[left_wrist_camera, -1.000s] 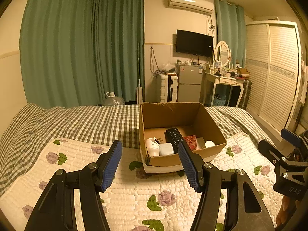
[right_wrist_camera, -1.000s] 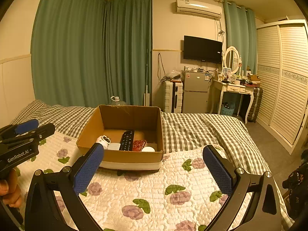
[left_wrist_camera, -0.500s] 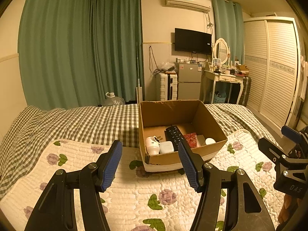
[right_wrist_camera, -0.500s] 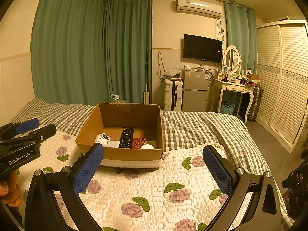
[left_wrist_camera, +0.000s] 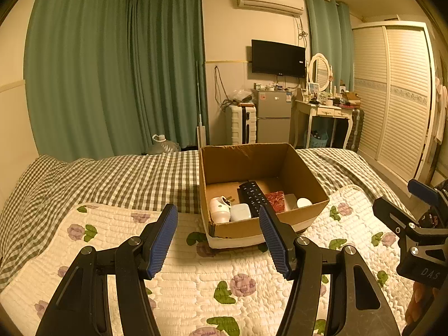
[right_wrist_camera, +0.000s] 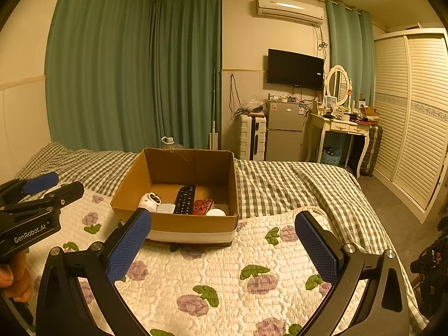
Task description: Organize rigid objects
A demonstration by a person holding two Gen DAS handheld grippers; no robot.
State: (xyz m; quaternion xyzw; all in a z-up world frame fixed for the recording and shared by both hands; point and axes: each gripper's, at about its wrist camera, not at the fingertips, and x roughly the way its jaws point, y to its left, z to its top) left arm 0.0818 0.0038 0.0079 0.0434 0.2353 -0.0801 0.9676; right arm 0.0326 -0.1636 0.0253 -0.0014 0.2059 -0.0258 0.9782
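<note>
An open cardboard box stands on the bed's floral quilt; it also shows in the right wrist view. Inside lie a black remote, a white plug-like gadget, a white earbud case, a red patterned item and a small white round thing. My left gripper is open and empty, held above the quilt in front of the box. My right gripper is open wide and empty, also short of the box.
A checked blanket covers the far half of the bed. Beyond the bed stand green curtains, a small fridge, a white suitcase, a dressing table and a louvred wardrobe. The bed's edge drops off at the right.
Both grippers have risen and tilted slightly, so the box sits a little lower in both views. Both stay open and empty. Nothing in the box has moved.
</note>
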